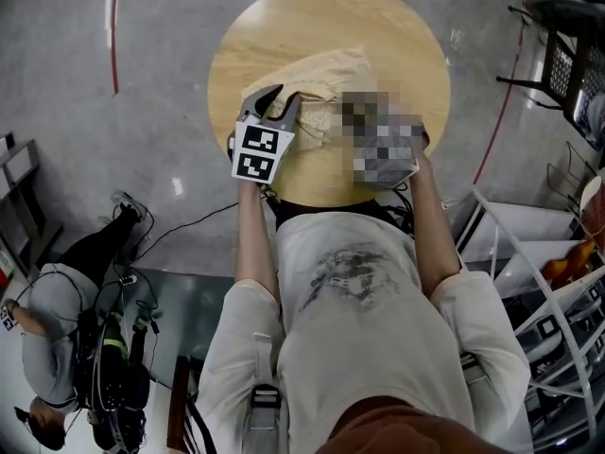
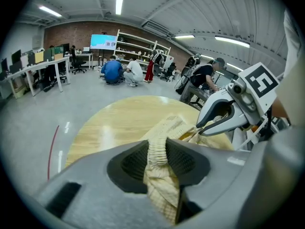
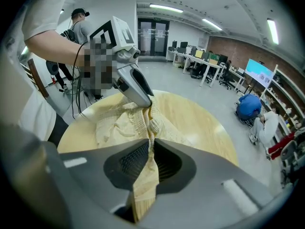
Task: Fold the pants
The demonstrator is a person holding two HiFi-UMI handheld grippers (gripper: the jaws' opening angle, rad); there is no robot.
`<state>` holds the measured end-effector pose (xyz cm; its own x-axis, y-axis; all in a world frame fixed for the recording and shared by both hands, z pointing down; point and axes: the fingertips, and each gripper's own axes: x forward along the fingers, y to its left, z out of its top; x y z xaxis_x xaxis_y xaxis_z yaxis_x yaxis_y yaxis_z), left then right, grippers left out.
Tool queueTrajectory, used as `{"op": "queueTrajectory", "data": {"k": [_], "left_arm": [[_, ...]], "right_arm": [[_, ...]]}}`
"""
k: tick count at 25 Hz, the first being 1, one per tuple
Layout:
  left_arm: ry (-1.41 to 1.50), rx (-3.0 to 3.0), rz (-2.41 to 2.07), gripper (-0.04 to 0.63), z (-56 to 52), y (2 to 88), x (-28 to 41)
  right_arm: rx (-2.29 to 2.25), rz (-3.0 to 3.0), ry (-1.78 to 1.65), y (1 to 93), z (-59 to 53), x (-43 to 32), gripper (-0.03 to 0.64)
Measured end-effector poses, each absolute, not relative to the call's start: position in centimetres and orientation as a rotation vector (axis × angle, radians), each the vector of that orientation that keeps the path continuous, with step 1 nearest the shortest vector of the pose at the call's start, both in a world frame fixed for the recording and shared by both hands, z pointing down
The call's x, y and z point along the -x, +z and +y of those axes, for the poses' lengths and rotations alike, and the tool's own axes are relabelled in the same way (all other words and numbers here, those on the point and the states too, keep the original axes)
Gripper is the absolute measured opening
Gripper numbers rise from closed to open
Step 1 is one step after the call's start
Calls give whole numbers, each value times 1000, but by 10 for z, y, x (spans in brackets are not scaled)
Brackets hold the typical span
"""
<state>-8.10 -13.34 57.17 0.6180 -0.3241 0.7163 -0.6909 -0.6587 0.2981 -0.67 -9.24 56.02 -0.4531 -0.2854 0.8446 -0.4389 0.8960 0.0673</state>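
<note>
On the round table (image 1: 284,26), left hand-held gripper (image 2: 157,144) and right hand-held gripper (image 3: 151,146) clamp partly hidden pants (image 1: 342,69).

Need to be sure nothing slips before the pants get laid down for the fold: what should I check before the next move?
1. Hold of left gripper on pants: ok, clamped on a ribbed edge.
2. Hold of right gripper on pants: ok, cloth pinched between its jaws.
3. Bulk of pants resting on round table: ok.
4. Cloth smooth between the grippers: not ok, bunched.
5. Legs lined up: cannot tell.
</note>
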Motion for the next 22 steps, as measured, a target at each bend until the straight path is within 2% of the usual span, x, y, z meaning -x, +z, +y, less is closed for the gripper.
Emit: {"op": "queueTrajectory", "data": {"k": [8,12,15,22], "left_arm": [[831,-2285,-897,158,-150,568,88],[813,-2287,-934,164,-156,560,93],[798,-2287,-960,166,-156,556,96],[784,-2299,-1002,142,-149,545,94]], "right_arm": [[-565,-2065,199,569,-110,5,51],[-633,-2052,173,568,-128,5,76],[-703,-2056,149,563,-141,5,106],[-722,-2077,107,549,-142,2,112]]}}
